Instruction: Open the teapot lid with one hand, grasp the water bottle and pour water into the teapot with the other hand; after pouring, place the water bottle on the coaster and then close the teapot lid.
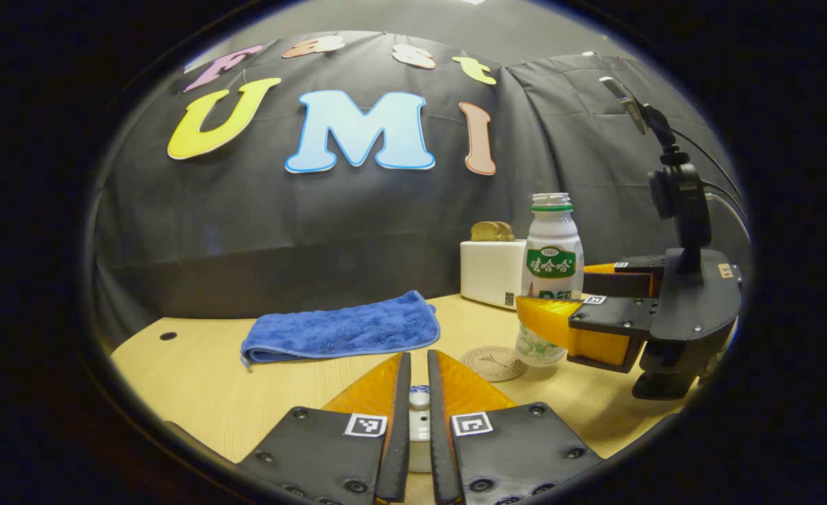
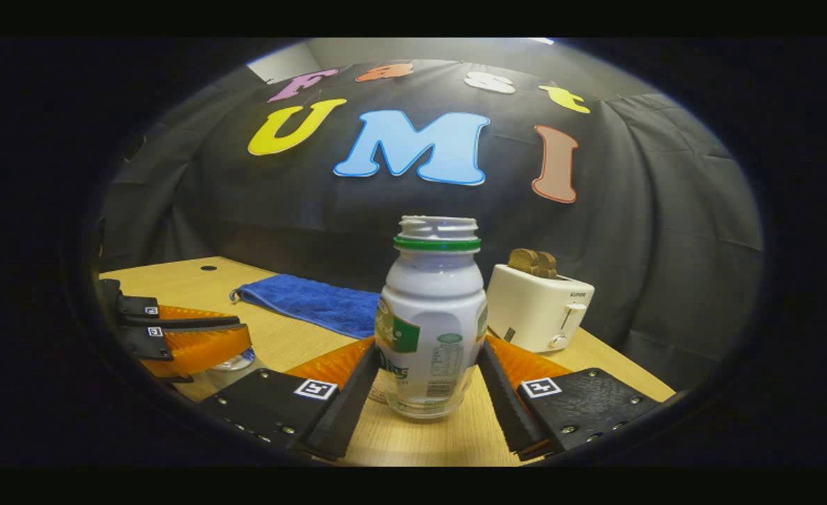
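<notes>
A white water bottle [image 2: 431, 315] with a green neck ring and no cap stands upright on the table, just right of the round coaster [image 1: 494, 362]. My right gripper [image 2: 429, 344] is shut on its lower body, a finger on each side; the left gripper view has this gripper [image 1: 550, 294] at the right. Low in that view, my left gripper [image 1: 419, 354] is shut on the small white knob [image 1: 419, 399] of the teapot lid [image 1: 420, 438]. The right gripper view has the left gripper [image 2: 241, 333] at the left, over the white teapot [image 2: 234, 363]. The teapot's body is mostly hidden.
A folded blue towel [image 1: 343, 330] lies on the wooden table [image 1: 196, 379] behind the teapot. A white toaster [image 1: 492, 270] with toast in it stands at the back, behind the bottle. The table's right edge [image 2: 637, 372] runs close to the toaster.
</notes>
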### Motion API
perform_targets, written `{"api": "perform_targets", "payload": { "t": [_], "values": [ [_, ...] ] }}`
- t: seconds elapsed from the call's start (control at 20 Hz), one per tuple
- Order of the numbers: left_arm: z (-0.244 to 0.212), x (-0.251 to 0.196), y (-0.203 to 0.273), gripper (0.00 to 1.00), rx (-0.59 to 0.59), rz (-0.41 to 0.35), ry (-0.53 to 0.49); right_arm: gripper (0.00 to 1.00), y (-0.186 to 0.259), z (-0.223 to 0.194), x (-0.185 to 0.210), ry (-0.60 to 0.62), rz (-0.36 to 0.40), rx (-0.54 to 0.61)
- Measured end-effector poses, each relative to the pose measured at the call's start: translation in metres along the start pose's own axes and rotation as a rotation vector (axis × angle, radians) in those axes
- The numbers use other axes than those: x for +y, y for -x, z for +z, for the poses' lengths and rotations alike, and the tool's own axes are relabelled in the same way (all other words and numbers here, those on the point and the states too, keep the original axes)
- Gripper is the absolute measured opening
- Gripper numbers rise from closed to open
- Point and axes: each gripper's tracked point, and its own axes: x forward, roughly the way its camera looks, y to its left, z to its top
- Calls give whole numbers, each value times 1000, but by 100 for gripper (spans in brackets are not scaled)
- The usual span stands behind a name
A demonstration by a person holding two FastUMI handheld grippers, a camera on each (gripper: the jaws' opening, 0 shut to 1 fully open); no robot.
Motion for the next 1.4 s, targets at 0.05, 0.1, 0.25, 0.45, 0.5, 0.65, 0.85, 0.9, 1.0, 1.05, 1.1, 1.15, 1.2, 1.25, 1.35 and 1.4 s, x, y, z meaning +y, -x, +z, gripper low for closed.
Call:
{"api": "perform_targets", "payload": {
  "t": [0.05, 0.1, 0.25, 0.45, 0.5, 0.65, 0.85, 0.9, 1.0, 1.05, 1.1, 1.15, 1.2, 1.25, 1.35, 1.4],
  "values": [
    [1, 1, 1, 17, -4, 4, -1, 80, 0, 0, 0, -1, 0, -1],
    [3, 3, 1, 20, -9, 10, -3, 80, 0, 0, 0, 0, 1, -1],
    [18, 20, 8, 20, -50, 50, 11, 81, -2, -2, 1, -11, 8, 4],
    [23, 39, 13, 19, -68, 95, 40, 80, -4, -3, 4, -45, 28, 2],
    [22, 43, 13, 19, -70, 104, 46, 80, -5, -3, 5, -54, 32, 2],
    [18, 55, 15, 26, -63, 130, 72, 80, -8, -6, 2, -86, 39, 11],
    [17, 72, 16, 25, -56, 166, 83, 80, -12, -6, -1, -157, 60, 24],
    [16, 75, 16, 25, -56, 174, 86, 80, -14, -5, -1, -166, 62, 25],
    [15, 83, 18, 25, -54, 190, 92, 80, -19, -5, -3, -160, 64, 25],
    [15, 86, 19, 25, -52, 200, 95, 80, -22, -5, -4, -153, 62, 27],
    [14, 91, 20, 25, -51, 209, 96, 80, -25, -6, -5, -150, 63, 31],
    [15, 94, 20, 25, -51, 214, 101, 80, -28, -6, -4, -152, 66, 36],
    [16, 96, 21, 25, -53, 216, 108, 80, -31, -7, -2, -155, 71, 43],
    [15, 97, 22, 25, -55, 218, 118, 80, -35, -6, -1, -159, 75, 49],
    [15, 101, 22, 25, -56, 222, 129, 80, -42, -5, 2, -163, 90, 61],
    [14, 102, 22, 25, -54, 225, 131, 80, -45, -4, 4, -167, 95, 65]
  ]
}}
